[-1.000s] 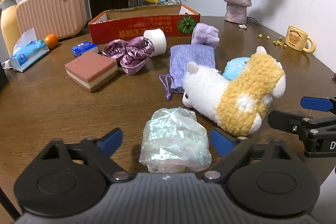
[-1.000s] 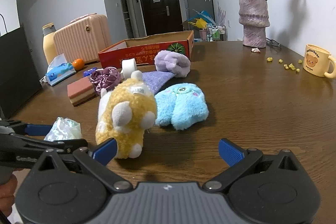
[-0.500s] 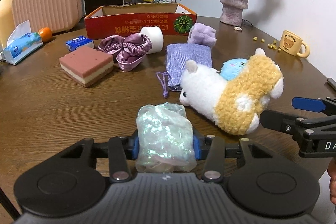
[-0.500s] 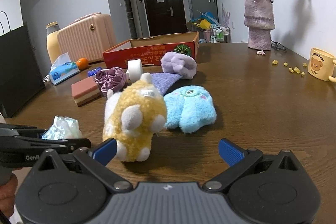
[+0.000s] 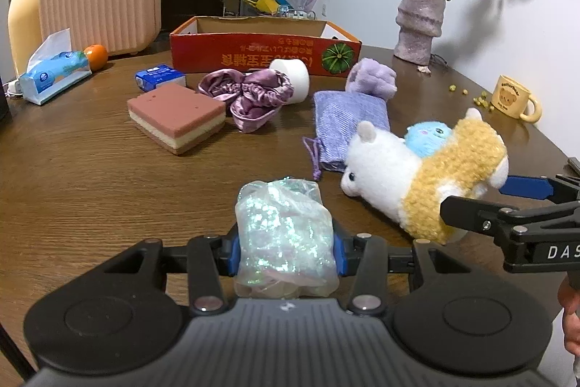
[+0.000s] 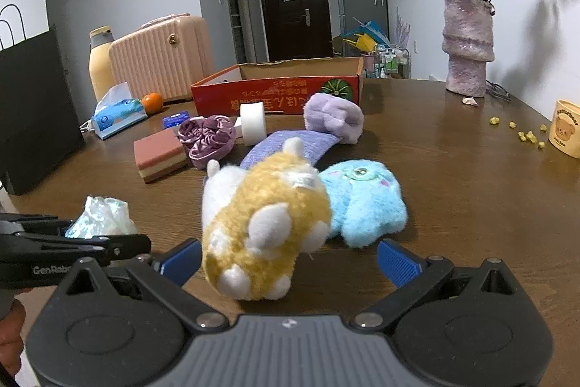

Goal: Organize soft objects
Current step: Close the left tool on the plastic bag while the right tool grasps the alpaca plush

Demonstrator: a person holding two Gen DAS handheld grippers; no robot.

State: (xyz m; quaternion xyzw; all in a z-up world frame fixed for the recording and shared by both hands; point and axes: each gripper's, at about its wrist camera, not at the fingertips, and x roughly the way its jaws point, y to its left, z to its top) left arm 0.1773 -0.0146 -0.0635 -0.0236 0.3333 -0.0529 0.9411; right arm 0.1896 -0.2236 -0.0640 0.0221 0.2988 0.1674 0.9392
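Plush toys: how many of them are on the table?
2. The yellow-and-white plush toy lies between the open right gripper's fingers; the blue plush toy lies beside it, touching. Others may be hidden.

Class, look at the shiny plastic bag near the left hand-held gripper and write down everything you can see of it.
The shiny plastic bag is a small, crumpled bundle of clear film with an iridescent green-white shimmer and something pale pink inside. It stands upright on the brown wooden table, pinched at its sides between the blue pads of the left hand-held gripper. It sits apart from the white and yellow plush toy to its right.
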